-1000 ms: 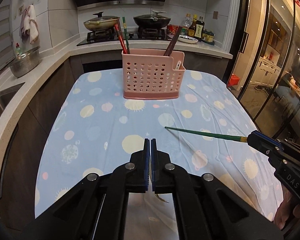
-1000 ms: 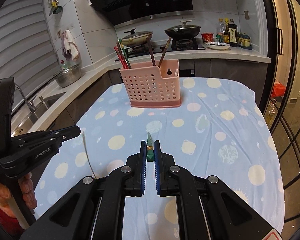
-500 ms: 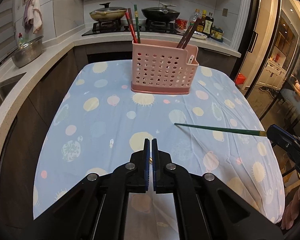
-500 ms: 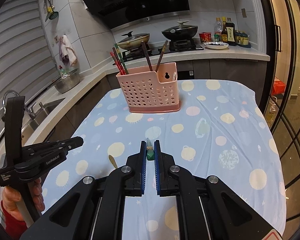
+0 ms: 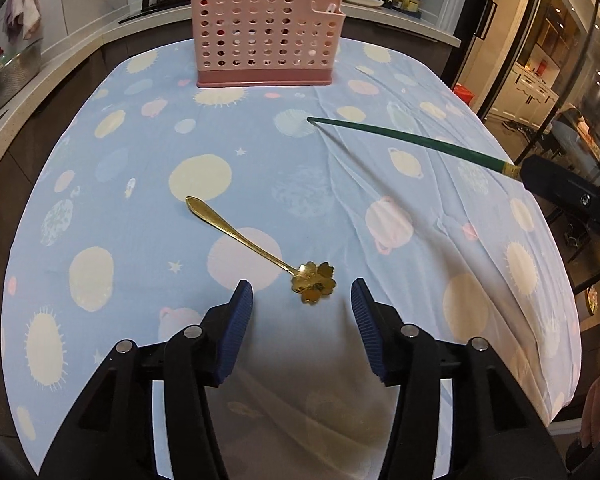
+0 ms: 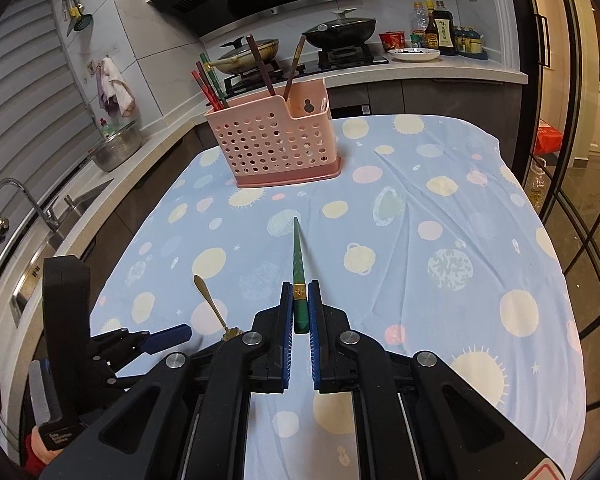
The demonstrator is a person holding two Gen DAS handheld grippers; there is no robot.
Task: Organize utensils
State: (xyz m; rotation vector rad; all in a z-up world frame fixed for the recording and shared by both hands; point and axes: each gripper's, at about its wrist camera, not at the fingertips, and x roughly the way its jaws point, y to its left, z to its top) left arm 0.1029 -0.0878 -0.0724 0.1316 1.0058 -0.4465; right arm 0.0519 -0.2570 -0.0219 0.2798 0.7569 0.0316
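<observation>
A gold spoon [image 5: 260,246] with a flower-shaped bowl lies on the spotted blue tablecloth [image 5: 140,160]. Its bowl sits just ahead of my left gripper [image 5: 302,292]. That gripper's jaws are opening and the pads touch nothing. In the right wrist view the same spoon [image 6: 210,304] lies beside the left gripper's blue fingers [image 6: 168,338]. My right gripper [image 6: 300,292] is shut on the thick end of a green chopstick [image 6: 297,252], whose tip points at the pink perforated caddy [image 6: 276,148]. From the left wrist view the chopstick [image 5: 412,140] juts from the right gripper [image 5: 540,178] above the cloth.
The caddy [image 5: 264,32] stands at the table's far end with several chopsticks [image 6: 208,80] upright in it. Behind it runs a counter with a stove and pans [image 6: 336,34]. A sink [image 6: 40,240] lies to the left, glass doors to the right.
My left gripper sank toward the table and its jaws parted, letting the gold spoon go onto the cloth. My right gripper dipped a little with the green chopstick still clamped.
</observation>
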